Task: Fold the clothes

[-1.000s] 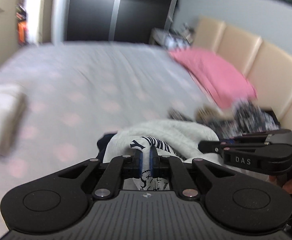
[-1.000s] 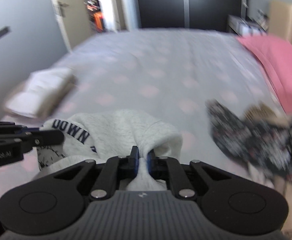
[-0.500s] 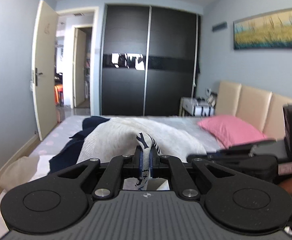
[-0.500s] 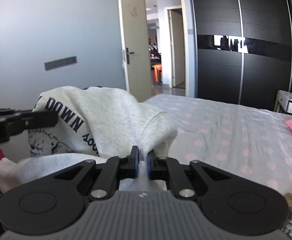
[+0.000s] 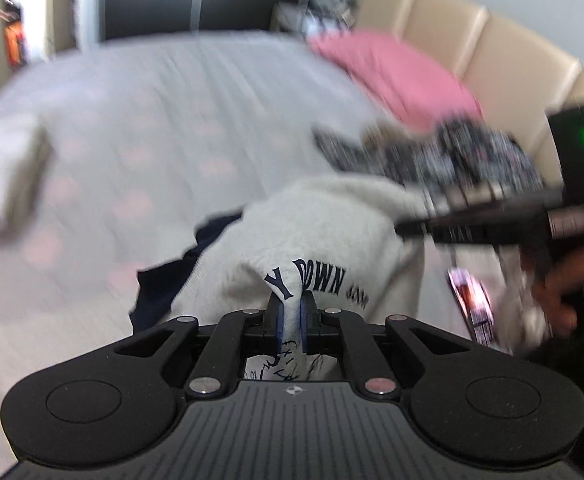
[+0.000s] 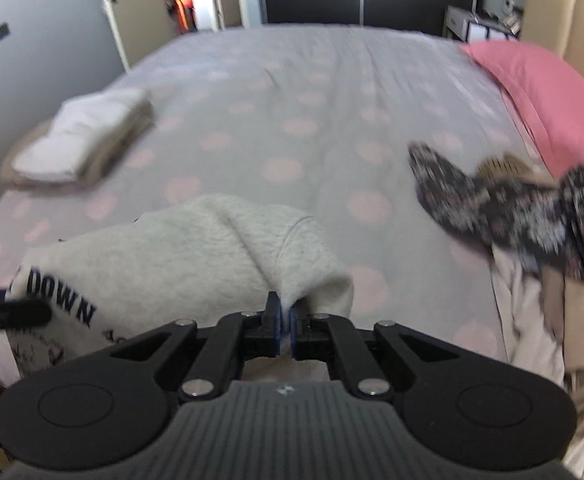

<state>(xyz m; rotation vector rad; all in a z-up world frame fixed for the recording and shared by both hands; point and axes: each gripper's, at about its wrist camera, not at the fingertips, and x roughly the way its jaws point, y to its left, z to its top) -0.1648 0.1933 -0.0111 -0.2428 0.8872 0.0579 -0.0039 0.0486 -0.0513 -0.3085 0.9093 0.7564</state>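
Pale grey fleece sweatshirt with navy "DOWN" lettering [image 6: 179, 264] pinched by both grippers over the bed.

The sweatshirt bunches at 6 o'clock in both views, above the grey bedspread with pink dots [image 6: 292, 92]. The left gripper [image 5: 292, 316] has a printed fold between its pads, its jaws easing apart; the right gripper [image 6: 285, 322] is clamped almost fully together on a plain fold. A dark floral garment [image 6: 524, 216] lies at 3 o'clock, a pink pillow [image 6: 548, 88] at 2, and a folded white and tan stack [image 6: 79, 140] at 10.
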